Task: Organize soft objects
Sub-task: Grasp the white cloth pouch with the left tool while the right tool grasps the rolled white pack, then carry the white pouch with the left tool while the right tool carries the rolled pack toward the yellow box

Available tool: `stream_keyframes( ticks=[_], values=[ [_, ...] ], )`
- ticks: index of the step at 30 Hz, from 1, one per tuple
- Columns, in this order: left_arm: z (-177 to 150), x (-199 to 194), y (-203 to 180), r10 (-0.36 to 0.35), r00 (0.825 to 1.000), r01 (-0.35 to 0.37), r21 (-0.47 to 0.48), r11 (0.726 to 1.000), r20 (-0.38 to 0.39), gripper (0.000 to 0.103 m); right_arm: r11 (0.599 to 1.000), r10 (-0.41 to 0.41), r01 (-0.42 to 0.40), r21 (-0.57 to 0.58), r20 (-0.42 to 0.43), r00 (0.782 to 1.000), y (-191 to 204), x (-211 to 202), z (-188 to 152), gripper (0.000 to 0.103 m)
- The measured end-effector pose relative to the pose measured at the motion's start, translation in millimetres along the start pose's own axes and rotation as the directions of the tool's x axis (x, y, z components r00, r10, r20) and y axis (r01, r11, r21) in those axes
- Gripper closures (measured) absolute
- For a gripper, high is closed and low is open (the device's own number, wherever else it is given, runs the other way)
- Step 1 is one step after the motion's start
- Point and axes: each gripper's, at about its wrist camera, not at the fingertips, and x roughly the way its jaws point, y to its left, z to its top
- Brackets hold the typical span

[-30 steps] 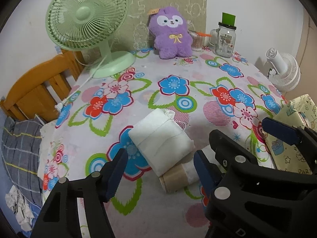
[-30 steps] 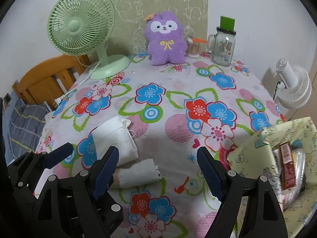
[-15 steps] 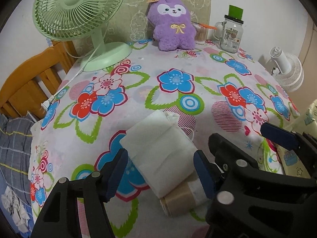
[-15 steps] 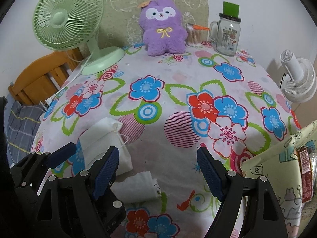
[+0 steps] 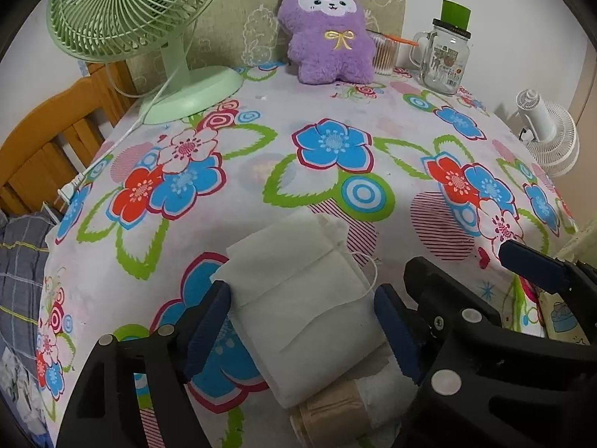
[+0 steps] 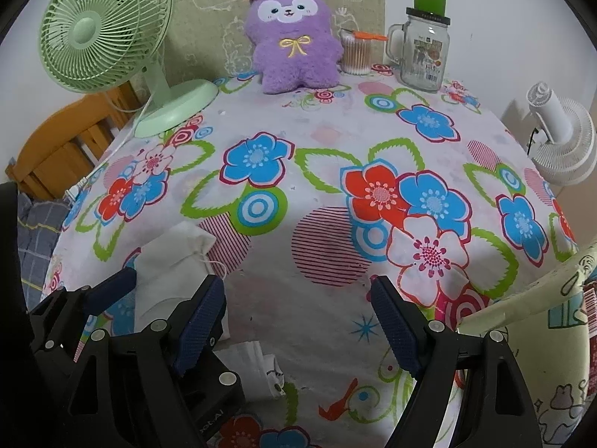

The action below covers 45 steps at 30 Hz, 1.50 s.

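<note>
A white drawstring pouch (image 5: 298, 291) lies on the flowered tablecloth (image 5: 335, 171), partly on top of a beige and white rolled cloth (image 5: 335, 414). My left gripper (image 5: 304, 330) is open, its blue-padded fingers standing on either side of the pouch. My right gripper (image 6: 298, 324) is open and empty over the cloth. The pouch (image 6: 171, 261) and my left gripper's fingers (image 6: 112, 287) show at its left, the rolled cloth (image 6: 257, 366) below. A purple plush toy (image 5: 328, 33) sits at the table's far edge.
A green desk fan (image 5: 141, 26) stands at the back left, its cord trailing over the edge. A glass mug jar (image 5: 444, 59) and a cup of swabs (image 6: 356, 54) stand at the back right. A patterned fabric bag (image 6: 530, 328) sits at the right. A white fan (image 6: 559, 138) and wooden chair (image 5: 44, 142) flank the table.
Both grippers have moved forward and lower over the table. My left gripper's open fingers now straddle the white pouch, which lay ahead of them before.
</note>
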Motion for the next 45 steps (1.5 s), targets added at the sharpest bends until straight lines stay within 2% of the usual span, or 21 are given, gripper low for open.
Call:
stream_keyframes(
  ticks=[5,8,13,17,25,34,42,45],
  values=[
    [-1.0,1.8,0.3,-0.022,1.0,0.022,0.004,1.0,-0.012,0.04,1.0,0.003,-0.003,-0.009,-0.005,1.0,2.8,1.5,-1.5,0.019],
    [-2.9,-0.2,-0.5,-0.042,0.999,0.042,0.023,0.999,-0.009,0.058,1.0,0.009,-0.009,-0.01,-0.01,1.0,4.0,0.6,-3.0,0.019],
    [-6.3,-6.6,-2.3,-0.068,0.998,0.068,0.052,0.996,-0.007,0.07,1.0,0.004,-0.004,-0.024,-0.003,1.0,7.9,-4.6,-6.3,0.019],
    [-11.1,-11.5,-2.3,-0.068,0.998,0.068,0.065,0.996,-0.008,0.072,0.999,0.002,-0.002,-0.041,-0.001,1.0,13.0,-9.0,-11.2,0.019],
    [-27.6,-33.4,6.7,0.009,1.0,-0.01,0.07,0.998,0.018,0.072,0.995,0.039,-0.037,-0.091,0.022,0.999,30.5,-23.4,-21.2,0.019],
    [-46.8,-43.1,26.0,0.056,0.998,-0.056,0.036,0.998,0.012,0.072,0.987,0.065,-0.067,-0.146,-0.022,0.998,49.8,-20.2,-34.3,0.019],
    [-59.6,-44.5,35.4,0.049,0.999,-0.049,0.006,0.999,0.005,0.071,0.983,0.082,-0.088,-0.163,-0.043,0.996,56.6,-17.6,-41.2,0.019],
    [-64.9,-47.3,36.3,0.026,1.0,-0.026,-0.007,1.0,0.003,0.071,0.983,0.079,-0.086,-0.161,-0.05,0.996,52.8,-18.7,-46.4,0.019]
  ],
)
